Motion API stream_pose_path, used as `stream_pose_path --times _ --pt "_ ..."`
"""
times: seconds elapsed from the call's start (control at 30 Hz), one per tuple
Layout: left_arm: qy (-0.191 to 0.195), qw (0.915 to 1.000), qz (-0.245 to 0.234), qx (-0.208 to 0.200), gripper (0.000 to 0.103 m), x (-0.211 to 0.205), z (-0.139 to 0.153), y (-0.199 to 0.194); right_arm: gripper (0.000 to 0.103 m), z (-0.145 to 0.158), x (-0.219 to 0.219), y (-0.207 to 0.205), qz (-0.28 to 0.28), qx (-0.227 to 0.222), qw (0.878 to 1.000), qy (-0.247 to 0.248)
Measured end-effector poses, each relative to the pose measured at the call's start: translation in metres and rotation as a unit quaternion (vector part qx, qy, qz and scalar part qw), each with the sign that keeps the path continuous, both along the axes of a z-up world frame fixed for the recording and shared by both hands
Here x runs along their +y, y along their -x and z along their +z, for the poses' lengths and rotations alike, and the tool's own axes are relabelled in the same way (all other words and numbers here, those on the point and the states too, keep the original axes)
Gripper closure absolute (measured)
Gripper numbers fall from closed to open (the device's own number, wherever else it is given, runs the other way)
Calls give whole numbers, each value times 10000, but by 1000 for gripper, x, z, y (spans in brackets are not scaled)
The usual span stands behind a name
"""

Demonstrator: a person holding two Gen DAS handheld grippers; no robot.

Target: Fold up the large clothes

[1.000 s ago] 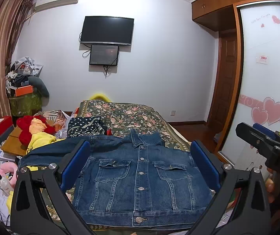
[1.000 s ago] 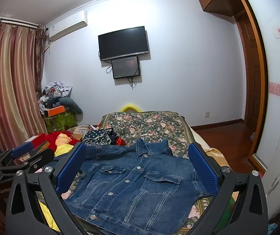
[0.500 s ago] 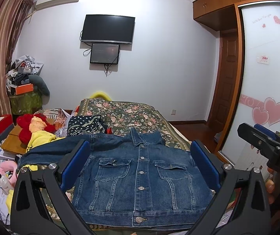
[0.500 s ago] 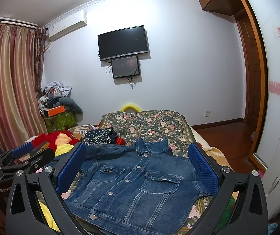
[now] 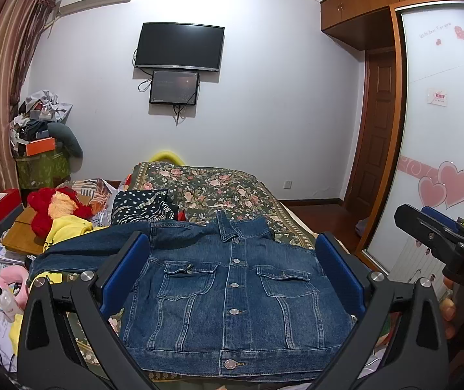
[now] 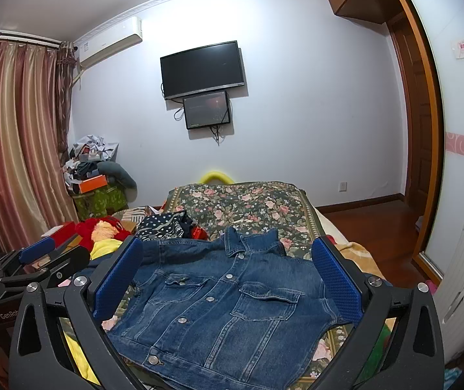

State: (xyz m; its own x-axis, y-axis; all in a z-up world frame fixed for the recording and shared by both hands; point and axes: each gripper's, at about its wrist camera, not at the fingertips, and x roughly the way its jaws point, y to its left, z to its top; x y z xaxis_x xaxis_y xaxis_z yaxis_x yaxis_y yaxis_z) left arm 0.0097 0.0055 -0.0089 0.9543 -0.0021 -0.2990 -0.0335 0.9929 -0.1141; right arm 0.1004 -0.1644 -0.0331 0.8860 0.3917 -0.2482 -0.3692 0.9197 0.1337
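The denim jacket (image 5: 232, 295) lies buttoned and face-up on the floral bedspread (image 5: 219, 188), one sleeve (image 5: 102, 247) stretched toward the left; the left gripper (image 5: 232, 279), jaws wide and empty, would do best to pinch that cuff and carry it flat across the chest. The right gripper (image 6: 228, 279) (equally agape, holding nothing) can pin the hem; clutter (image 5: 56, 208) crowds the bed's left, a wardrobe (image 5: 443, 130) stands right.

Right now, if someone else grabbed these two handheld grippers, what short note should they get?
Left gripper: jaws wide open, holding nothing, poised above the denim jacket.
Right gripper: the same, open and empty.
Jacket lies front up and buttoned on the floral bedspread, one sleeve stretched toward the left.
Done: jacket spread flat.
Left: every fold; that sleeve looks like a sensible start.
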Motion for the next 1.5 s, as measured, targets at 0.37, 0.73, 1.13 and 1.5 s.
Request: stream_pose_path --times 0.37,0.73,1.13,1.5 --pt "27 10000 -7 65 0 1 -2 -3 0 -1 -1 -2 -12 78 10000 -11" --pt "60 9999 42 139 0 3 -4 -9 0 -1 -3 -8 -34 171 9998 -40" --pt "100 9994 95 306 0 12 -10 -27 0 -6 1 -24 -92 397 9992 -11" --pt "243 9960 469 715 0 50 -35 -75 0 -20 20 -65 -101 849 9959 294"
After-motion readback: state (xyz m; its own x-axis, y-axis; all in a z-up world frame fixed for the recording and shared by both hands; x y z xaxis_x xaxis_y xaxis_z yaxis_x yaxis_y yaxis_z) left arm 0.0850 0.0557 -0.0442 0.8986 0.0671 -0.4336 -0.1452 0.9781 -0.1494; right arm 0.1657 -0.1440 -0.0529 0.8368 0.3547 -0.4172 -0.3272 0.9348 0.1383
